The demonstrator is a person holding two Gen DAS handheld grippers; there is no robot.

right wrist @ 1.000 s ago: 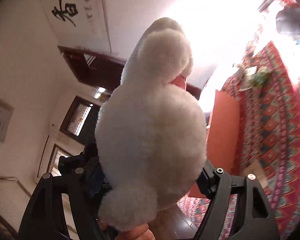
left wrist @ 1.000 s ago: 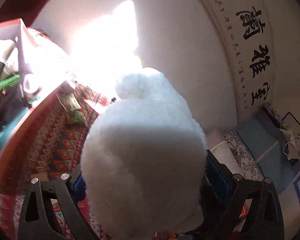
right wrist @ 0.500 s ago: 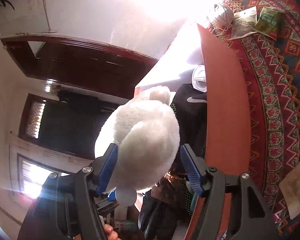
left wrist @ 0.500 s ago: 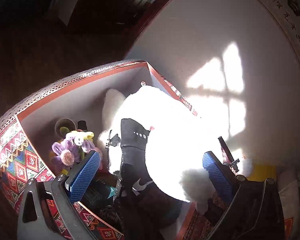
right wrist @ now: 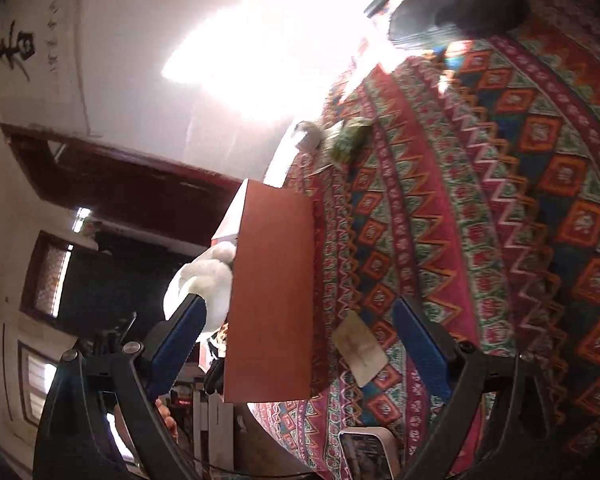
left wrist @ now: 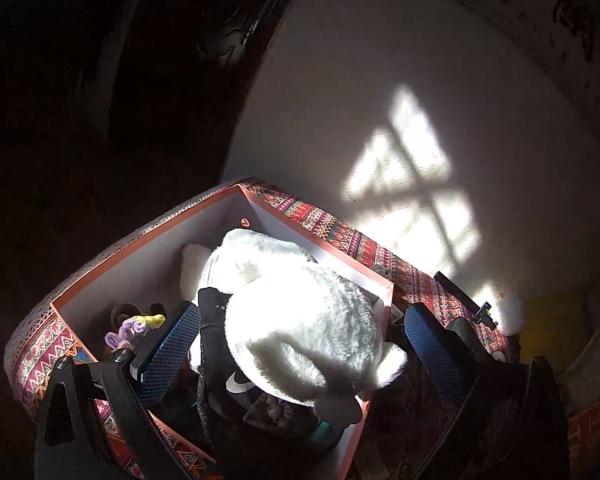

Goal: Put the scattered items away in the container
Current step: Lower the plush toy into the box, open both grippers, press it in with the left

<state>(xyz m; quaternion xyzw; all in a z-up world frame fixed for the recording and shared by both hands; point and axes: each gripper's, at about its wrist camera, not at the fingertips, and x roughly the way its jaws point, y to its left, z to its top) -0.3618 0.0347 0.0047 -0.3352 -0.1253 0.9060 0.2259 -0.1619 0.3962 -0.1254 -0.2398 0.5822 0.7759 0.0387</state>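
Observation:
A white plush toy [left wrist: 300,320] lies in the orange-rimmed box [left wrist: 148,236], on top of a black garment with a white swoosh [left wrist: 236,384]. My left gripper [left wrist: 300,352] is open above the box. Its blue pads [left wrist: 172,352] stand either side of the plush without pressing it. My right gripper [right wrist: 300,340] is outside the box, jaws opening and holding nothing. Only the box's orange outer wall [right wrist: 272,300] lies between its fingers. The plush [right wrist: 204,284] pokes up over the rim in the right wrist view.
A purple and yellow flower toy [left wrist: 128,332] sits in the box's left corner. On the patterned cloth [right wrist: 500,200] lie a beige card [right wrist: 360,350], a green packet [right wrist: 350,140], a white ball [right wrist: 310,136], a phone [right wrist: 366,456] and a black object [right wrist: 460,4].
Both grippers held the plush in the air, then lowered it into the box. Both have opened and the plush rests there. The right gripper has drawn back outside the box wall.

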